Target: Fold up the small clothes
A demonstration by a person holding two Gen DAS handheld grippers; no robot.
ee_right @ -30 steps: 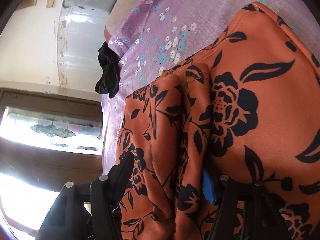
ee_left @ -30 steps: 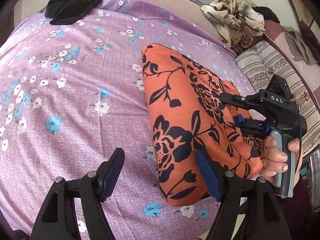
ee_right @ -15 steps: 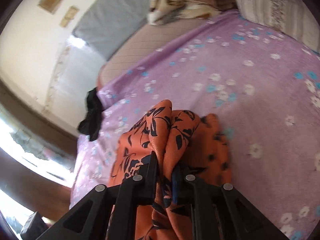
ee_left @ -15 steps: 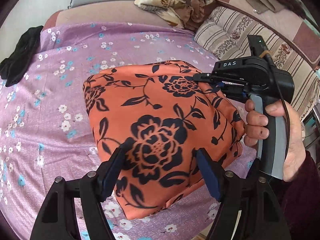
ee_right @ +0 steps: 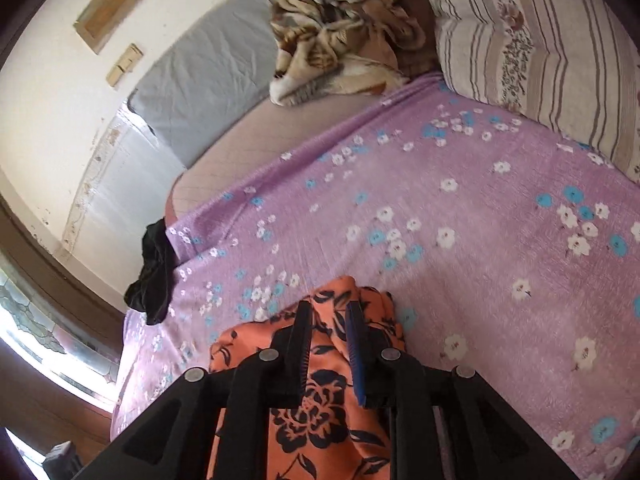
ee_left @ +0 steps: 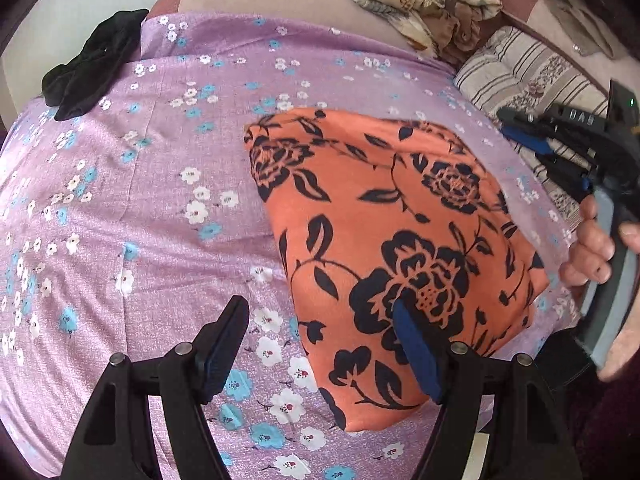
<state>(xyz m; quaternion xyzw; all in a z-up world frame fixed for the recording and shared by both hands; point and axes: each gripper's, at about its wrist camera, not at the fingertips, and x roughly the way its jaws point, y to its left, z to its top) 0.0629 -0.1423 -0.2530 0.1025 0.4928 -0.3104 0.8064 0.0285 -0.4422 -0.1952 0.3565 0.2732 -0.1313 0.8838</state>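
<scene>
Folded orange cloth (ee_left: pixel 384 216) on the purple bedspread (ee_left: pixel 160 184).
Your left hand-held gripper (ee_left: pixel 320 344) gapes wide, one finger over the cloth's near edge; your right hand-held gripper (ee_right: pixel 328 344) stands narrowly parted above a raised fold, gripping nothing. A black garment (ee_left: pixel 92 64) lies well apart.

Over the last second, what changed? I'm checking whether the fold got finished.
The right gripper let go of the orange floral cloth; its fingers, clamped half a second ago, now stand apart. The cloth now lies folded flat on the purple floral bedsheet. The left gripper stayed open; the black garment stayed put.
</scene>
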